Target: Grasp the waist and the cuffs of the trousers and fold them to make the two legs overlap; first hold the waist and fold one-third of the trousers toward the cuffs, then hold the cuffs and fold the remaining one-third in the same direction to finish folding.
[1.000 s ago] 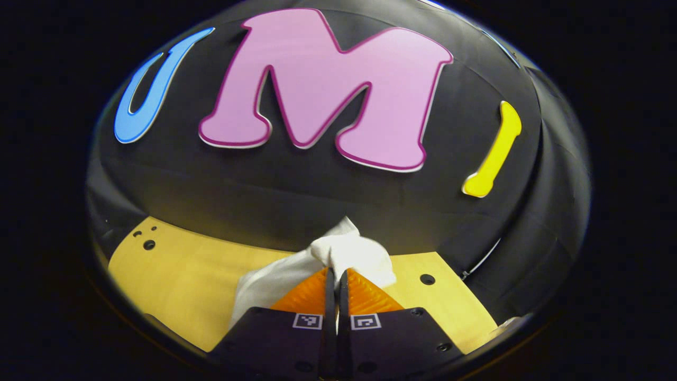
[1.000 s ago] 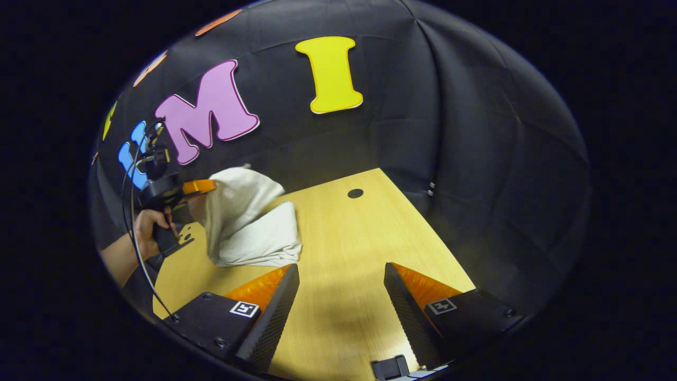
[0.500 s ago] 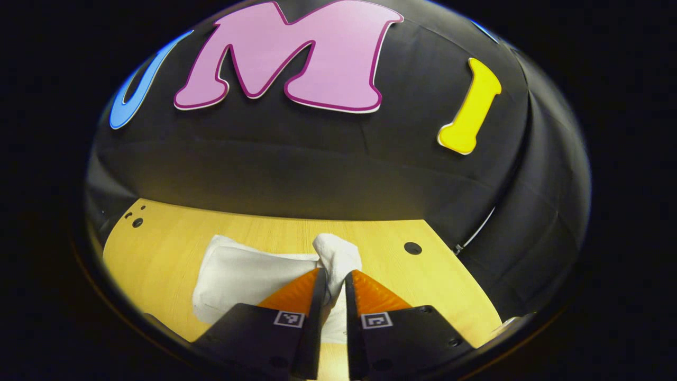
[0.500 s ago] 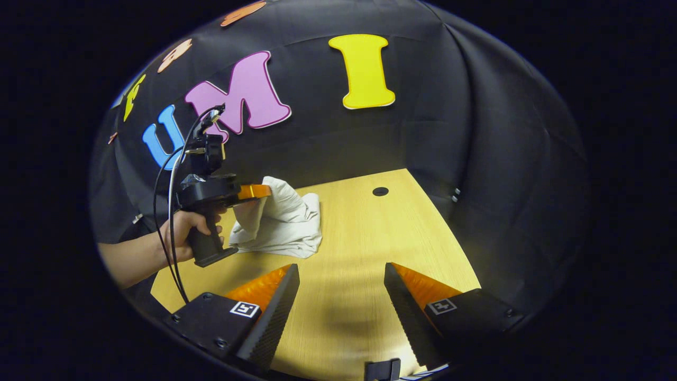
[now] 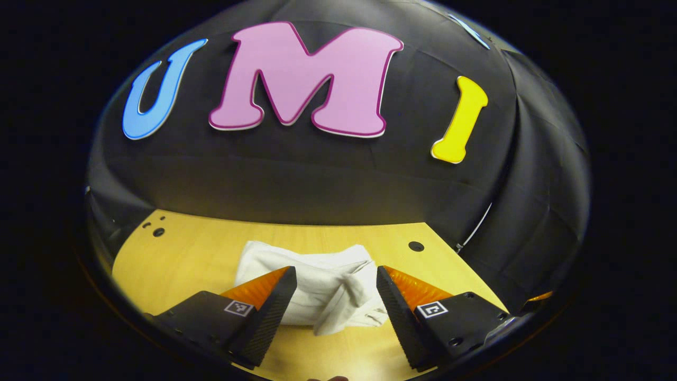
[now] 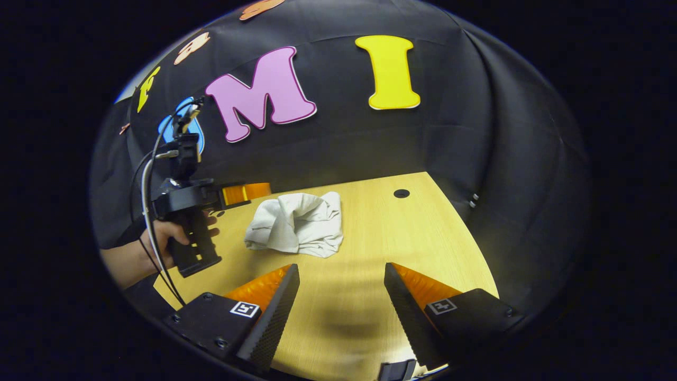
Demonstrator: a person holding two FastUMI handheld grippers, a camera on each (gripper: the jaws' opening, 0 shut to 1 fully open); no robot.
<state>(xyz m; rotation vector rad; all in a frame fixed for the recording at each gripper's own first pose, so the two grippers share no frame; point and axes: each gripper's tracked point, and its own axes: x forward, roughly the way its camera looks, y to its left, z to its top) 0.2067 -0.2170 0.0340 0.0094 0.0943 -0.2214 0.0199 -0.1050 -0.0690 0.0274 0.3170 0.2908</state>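
Final fold appears done: trousers (image 6: 296,224) lie bundled on worktop (image 6: 412,238); both grippers' jaws wide open, empty; next, withdraw

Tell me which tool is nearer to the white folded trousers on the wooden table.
Left. The left tool hangs open just short of the white folded trousers, its fingers framing them without touching. The right tool, also open, sits farther back over bare wooden table.
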